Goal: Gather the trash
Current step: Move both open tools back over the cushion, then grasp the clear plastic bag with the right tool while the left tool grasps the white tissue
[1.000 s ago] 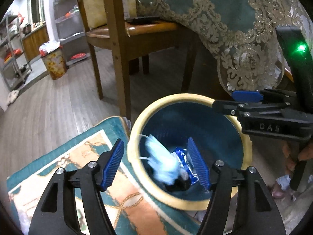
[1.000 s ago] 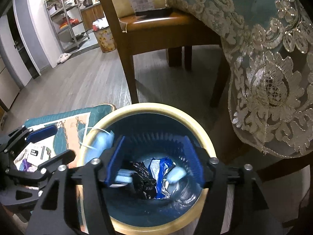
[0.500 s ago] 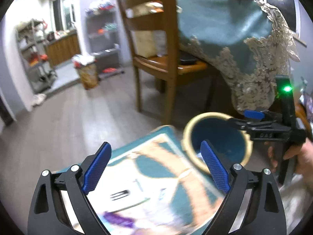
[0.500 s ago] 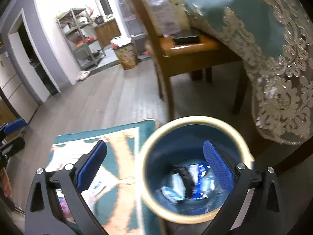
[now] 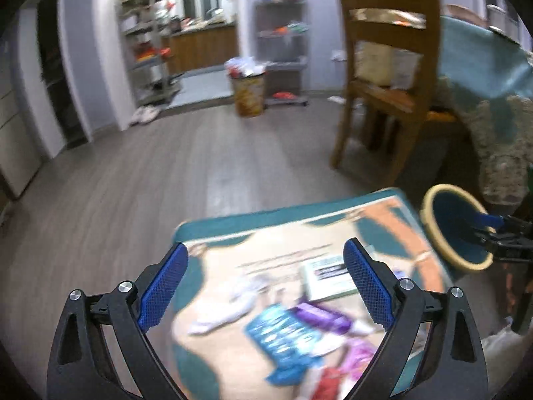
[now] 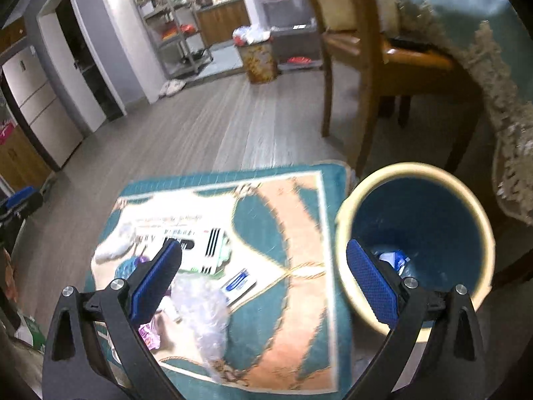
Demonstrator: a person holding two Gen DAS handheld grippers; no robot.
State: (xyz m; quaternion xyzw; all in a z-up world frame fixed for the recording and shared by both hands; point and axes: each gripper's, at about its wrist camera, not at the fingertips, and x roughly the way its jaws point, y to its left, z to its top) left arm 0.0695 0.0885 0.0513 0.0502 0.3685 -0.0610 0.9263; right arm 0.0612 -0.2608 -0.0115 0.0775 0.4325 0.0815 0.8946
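Grey plank floor laid throughout; patterned rug spread near wooden chair; table draped in teal lace-edged cloth; metal shelves set against white walls, brightly lit.

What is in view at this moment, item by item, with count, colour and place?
rug: one, teal and orange, on the wood floor.
bin: one, cream rim, blue inside, right of the rug; wrappers at its bottom.
loose trash: several pieces, clear, white, blue, purple, on the rug.
chair: one, brown wood, behind the bin.
tablecloth: one, teal with lace, far right.
patterned bin: one, full, by the far shelves.
left gripper: open, empty, over the rug.
right gripper: open, empty, between rug and bin.
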